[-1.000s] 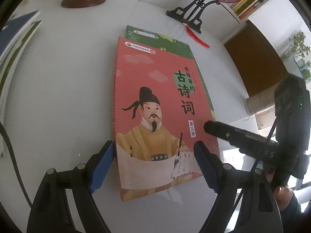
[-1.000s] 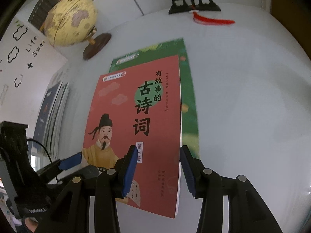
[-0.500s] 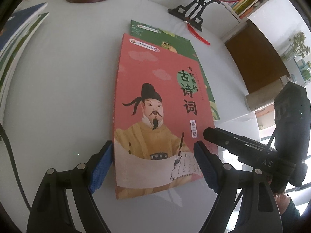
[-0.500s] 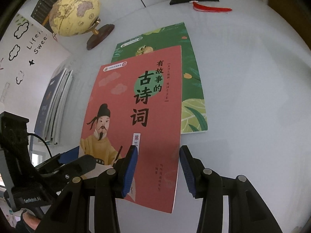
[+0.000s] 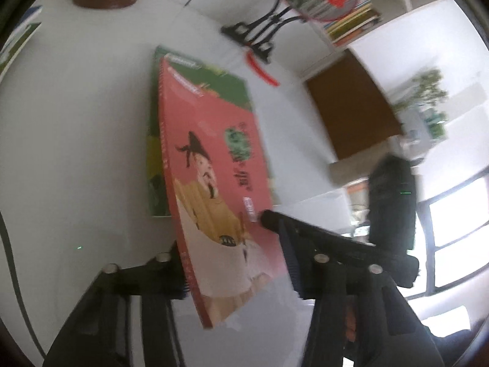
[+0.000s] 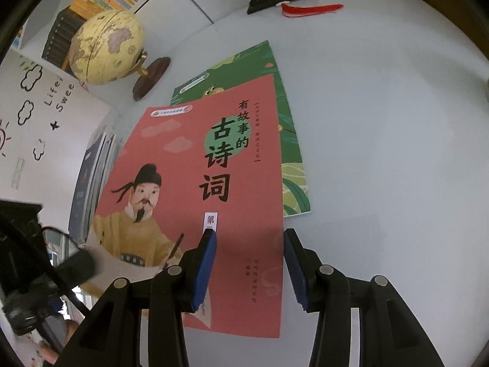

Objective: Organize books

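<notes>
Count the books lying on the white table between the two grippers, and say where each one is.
2. The red book is nearest, its near end between the right gripper fingers. The green book lies partly beneath it. More books stand at the left edge, partly hidden.

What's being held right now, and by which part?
The red poet-cover book, its near end pinched across its width by the left gripper, spine edge raised. The right gripper is open, only straddling its right edge.

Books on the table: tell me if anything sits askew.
The red book is tipped up and skewed over the green book, which lies flat. Its covers don't line up with the green one's edges.
</notes>
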The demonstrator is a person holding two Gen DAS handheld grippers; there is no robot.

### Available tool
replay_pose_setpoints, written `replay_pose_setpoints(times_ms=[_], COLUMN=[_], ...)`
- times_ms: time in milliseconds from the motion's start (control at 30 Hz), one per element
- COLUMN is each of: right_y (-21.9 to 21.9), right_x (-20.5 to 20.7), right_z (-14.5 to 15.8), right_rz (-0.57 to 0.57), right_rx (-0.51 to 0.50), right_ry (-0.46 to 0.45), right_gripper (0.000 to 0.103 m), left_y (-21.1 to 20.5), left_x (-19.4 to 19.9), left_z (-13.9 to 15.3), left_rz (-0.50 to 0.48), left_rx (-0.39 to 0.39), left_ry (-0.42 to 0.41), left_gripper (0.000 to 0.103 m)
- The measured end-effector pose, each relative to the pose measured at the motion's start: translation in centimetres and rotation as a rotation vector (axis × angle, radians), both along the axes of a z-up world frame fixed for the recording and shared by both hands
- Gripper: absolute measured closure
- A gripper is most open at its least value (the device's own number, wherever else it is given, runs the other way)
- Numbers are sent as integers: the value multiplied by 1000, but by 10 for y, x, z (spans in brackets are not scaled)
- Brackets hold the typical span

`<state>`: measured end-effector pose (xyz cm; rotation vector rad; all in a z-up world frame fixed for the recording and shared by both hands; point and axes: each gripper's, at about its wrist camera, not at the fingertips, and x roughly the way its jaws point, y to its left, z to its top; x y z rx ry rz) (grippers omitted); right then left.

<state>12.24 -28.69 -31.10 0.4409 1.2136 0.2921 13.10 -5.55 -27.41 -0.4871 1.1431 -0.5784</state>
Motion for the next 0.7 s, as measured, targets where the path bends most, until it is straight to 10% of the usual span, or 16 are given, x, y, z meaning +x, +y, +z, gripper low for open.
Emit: replay_pose_setpoints(times_ms=[100,467,700], right_y=[0,-27,-35], right_x=[1,-7,-11], right_z=[0,-16,-20], right_rz=[6,-75,-151], right_rx=[7,301,469], right_ry=[5,118,105], right_gripper=[58,53,65], left_y=[2,15,9], left_x=[4,10,8], left_z=[-12,-8,-1], left_rz=[23,65,56], left_rx=[-49,-210,-88], left_ry=[55,141,91], left_gripper=[91,91,91])
